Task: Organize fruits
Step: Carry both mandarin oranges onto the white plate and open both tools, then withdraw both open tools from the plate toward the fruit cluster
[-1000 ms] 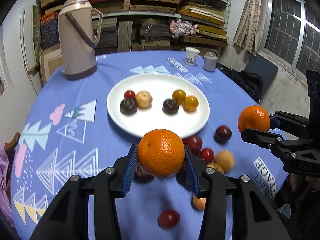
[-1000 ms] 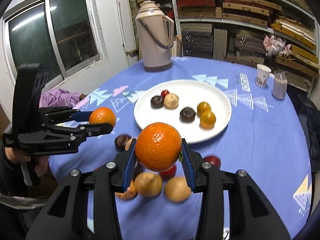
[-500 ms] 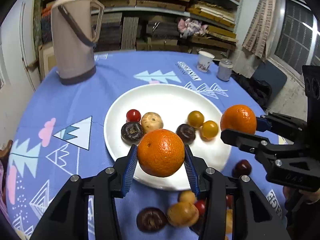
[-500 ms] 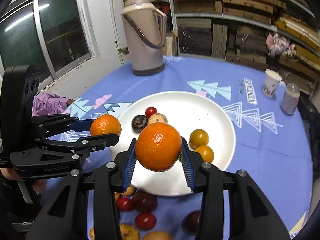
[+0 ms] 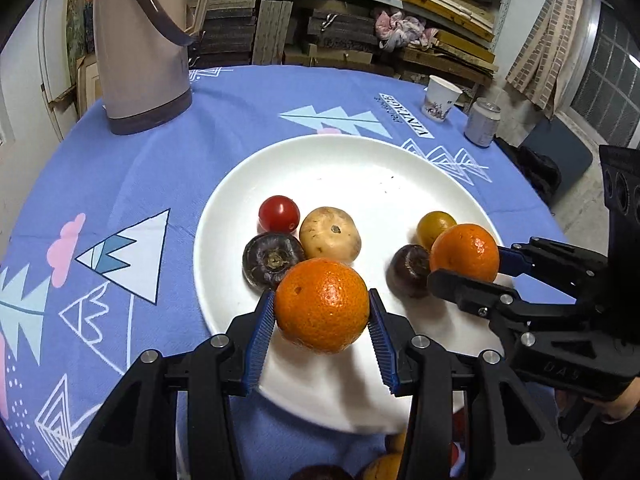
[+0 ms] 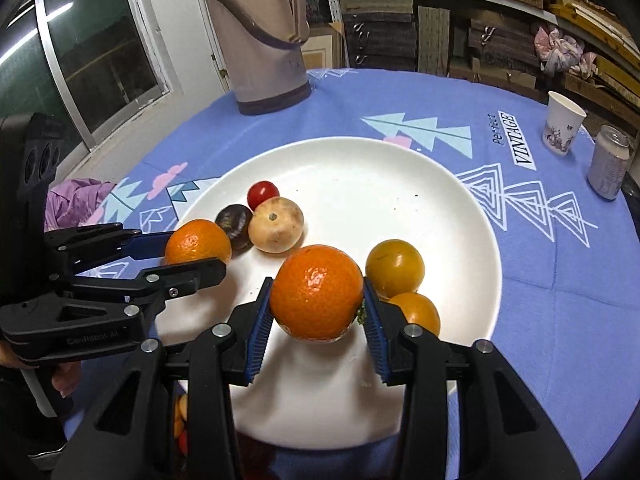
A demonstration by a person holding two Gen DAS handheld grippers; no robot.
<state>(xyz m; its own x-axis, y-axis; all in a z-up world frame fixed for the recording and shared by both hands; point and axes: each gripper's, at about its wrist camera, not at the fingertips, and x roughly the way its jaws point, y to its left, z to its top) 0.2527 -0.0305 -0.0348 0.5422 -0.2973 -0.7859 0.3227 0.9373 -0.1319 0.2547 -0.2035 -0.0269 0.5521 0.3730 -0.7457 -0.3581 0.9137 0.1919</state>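
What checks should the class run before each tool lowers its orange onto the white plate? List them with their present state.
1. Left tool grips its round orange: ok.
2. Right tool grips its round orange: ok.
3. Both oranges over the white round plate: ok.
4. Bare plate beneath each orange: ok.
5. Clearance from the dark purple fruit and yellow tomato: cannot tell.

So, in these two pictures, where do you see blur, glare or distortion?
Left wrist view: the near rim of the white plate is smeared, while the held orange is sharp; fisheye bends the shelves and thermos. Right wrist view: a small glare spot on its orange, light streaks on the window, dark corners.
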